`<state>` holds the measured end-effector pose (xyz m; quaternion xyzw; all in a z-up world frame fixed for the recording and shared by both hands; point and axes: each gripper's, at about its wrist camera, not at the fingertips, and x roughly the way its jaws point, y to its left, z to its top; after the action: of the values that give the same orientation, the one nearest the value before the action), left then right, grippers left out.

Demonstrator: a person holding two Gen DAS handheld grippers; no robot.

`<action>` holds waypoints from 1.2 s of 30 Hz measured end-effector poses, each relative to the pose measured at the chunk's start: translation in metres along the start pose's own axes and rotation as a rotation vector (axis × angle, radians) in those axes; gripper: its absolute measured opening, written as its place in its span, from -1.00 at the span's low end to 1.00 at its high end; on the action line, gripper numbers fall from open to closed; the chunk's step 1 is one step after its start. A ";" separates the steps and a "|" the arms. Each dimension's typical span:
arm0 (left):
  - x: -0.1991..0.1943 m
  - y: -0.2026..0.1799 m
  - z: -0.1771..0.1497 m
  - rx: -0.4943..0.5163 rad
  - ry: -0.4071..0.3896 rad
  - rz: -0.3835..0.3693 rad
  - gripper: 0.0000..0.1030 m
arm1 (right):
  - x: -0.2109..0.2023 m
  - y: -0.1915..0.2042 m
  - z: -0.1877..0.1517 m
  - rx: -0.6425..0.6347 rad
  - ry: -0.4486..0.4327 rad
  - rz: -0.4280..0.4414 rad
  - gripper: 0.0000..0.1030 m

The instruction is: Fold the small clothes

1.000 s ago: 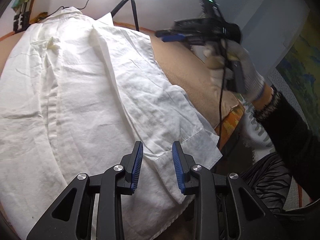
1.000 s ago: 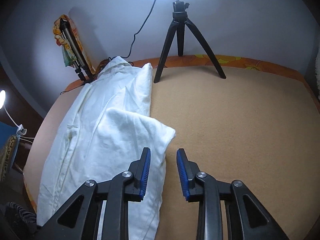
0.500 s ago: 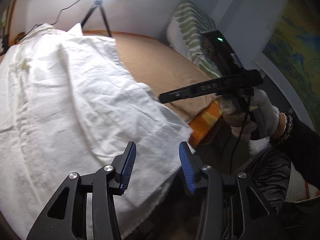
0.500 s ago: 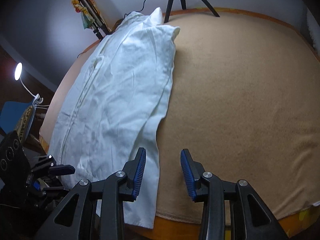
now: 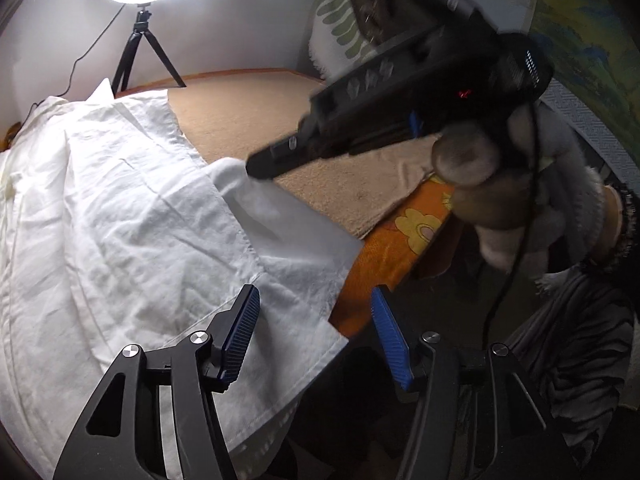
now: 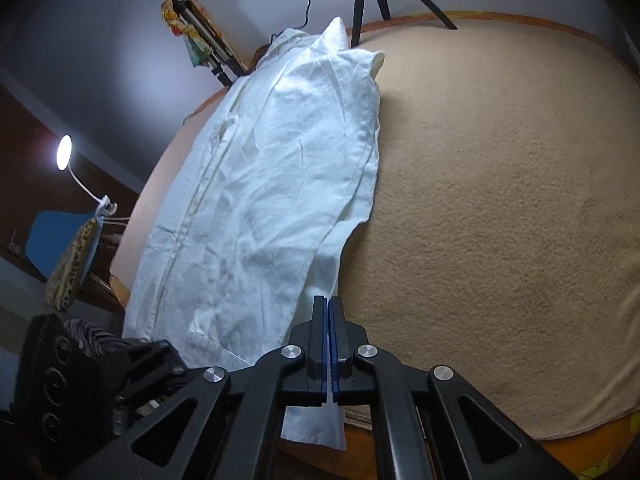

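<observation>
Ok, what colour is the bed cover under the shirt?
Tan, a plain fuzzy blanket; the right wrist view shows it best, beside the white shirt.

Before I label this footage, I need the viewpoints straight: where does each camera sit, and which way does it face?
Left wrist: behind the left tongs, whose jaws are opening, facing the white shirt hem; the gloved right hand shows.
Right wrist: behind the right tongs, shut on the shirt's edge, facing along the tan blanket; the left tongs appear lower left.
Shared: shirt, blanket, tripod.
</observation>
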<state>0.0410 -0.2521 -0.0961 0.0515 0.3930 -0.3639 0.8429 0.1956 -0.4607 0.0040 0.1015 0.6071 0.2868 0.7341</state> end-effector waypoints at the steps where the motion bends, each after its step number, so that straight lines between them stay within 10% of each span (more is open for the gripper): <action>1: 0.004 -0.004 0.002 0.006 0.000 0.014 0.14 | -0.004 0.000 0.002 0.008 -0.015 0.012 -1.00; 11: 0.027 -0.016 0.008 -0.024 -0.084 0.216 0.26 | -0.009 -0.004 0.003 0.061 -0.023 0.072 -1.00; 13: 0.022 -0.011 0.005 -0.046 -0.119 0.189 -0.07 | -0.011 -0.006 0.002 0.072 -0.022 0.086 -1.00; 15: 0.016 -0.005 0.005 -0.050 -0.134 0.140 -0.84 | -0.011 -0.004 0.001 0.067 -0.019 0.090 -1.00; 26: -0.011 0.009 0.001 -0.118 -0.174 0.055 -0.92 | -0.014 -0.002 0.009 0.062 -0.037 0.105 -1.00; 28: -0.010 0.000 -0.002 -0.084 -0.173 0.085 -0.84 | -0.011 -0.002 0.011 0.069 -0.029 0.113 -1.00; 31: -0.007 -0.018 -0.002 -0.040 -0.183 0.224 0.23 | -0.009 -0.002 0.011 0.082 -0.021 0.132 -1.00; 36: -0.011 -0.039 0.000 0.017 -0.265 0.402 0.35 | -0.008 0.007 0.018 0.092 -0.028 0.156 -1.00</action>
<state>0.0103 -0.2737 -0.0807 0.0878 0.2578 -0.1955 0.9421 0.2101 -0.4560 0.0183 0.1862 0.5996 0.3132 0.7125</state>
